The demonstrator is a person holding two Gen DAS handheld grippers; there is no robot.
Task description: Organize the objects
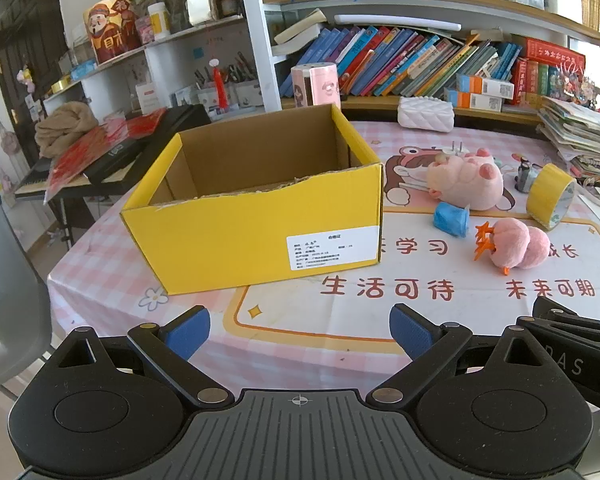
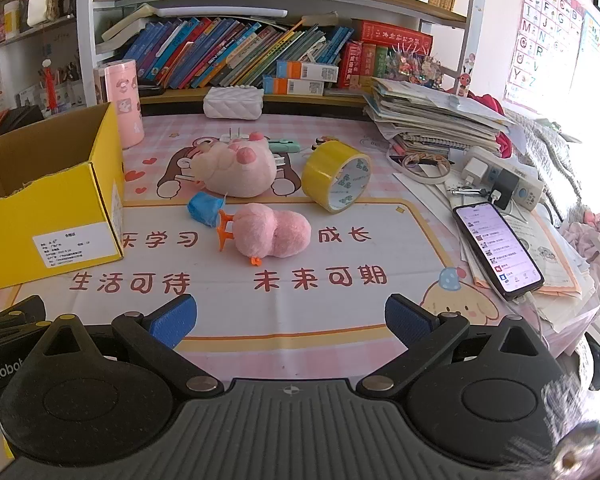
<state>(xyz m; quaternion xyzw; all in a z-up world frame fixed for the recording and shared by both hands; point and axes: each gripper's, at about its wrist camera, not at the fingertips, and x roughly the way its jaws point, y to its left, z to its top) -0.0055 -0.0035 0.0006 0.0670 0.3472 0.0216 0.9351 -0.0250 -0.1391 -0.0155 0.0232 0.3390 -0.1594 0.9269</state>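
Although the yellow box sat open at ten o'clock on the table, nothing showed inside it, so the sorting looked barely begun. Both the left gripper and the right gripper hovered low over the near edge, fingers spread wide, gripping nothing. Everything waited loose near the table's centre: the pink duck toy, the blue cup touching its orange feet at ten o'clock, the pig plush behind, and the yellow tape roll at two o'clock. Printed on the mat were "生活可待" and "未来可期". The box's white label was too small to read. An alphabet poster showed A to Z.
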